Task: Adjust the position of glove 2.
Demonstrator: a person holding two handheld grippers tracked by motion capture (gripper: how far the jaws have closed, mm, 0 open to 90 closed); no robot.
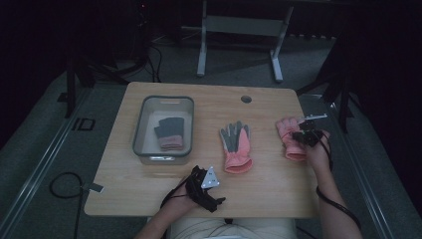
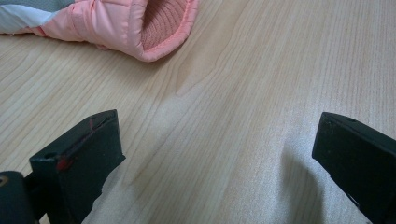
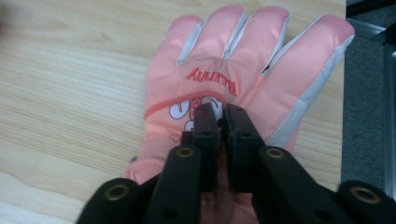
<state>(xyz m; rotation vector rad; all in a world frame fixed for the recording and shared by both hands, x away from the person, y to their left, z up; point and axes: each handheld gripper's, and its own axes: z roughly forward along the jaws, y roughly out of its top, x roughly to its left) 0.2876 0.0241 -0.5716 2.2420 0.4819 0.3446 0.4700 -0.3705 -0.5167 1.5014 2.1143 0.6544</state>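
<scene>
A pink glove [image 1: 289, 140] [image 3: 224, 70] lies back-up at the table's right side, with "Bunny" lettering and a cartoon print. My right gripper [image 1: 300, 135] [image 3: 223, 113] comes down on its back, jaws shut and pinching a fold of the pink fabric. A second pink glove [image 1: 235, 144], grey palm up, lies in the middle of the table; its open cuff [image 2: 140, 25] shows in the left gripper view. My left gripper [image 1: 201, 174] [image 2: 219, 135] rests low near the front edge just short of that cuff, open, with bare wood between its jaws.
A grey plastic bin [image 1: 137, 134] stands at the left of the wooden table [image 1: 149, 184] and holds a dark glove with a pink cuff [image 1: 170, 132]. A round cable hole [image 1: 246, 98] sits near the far edge. Dark floor and a frame's legs lie beyond.
</scene>
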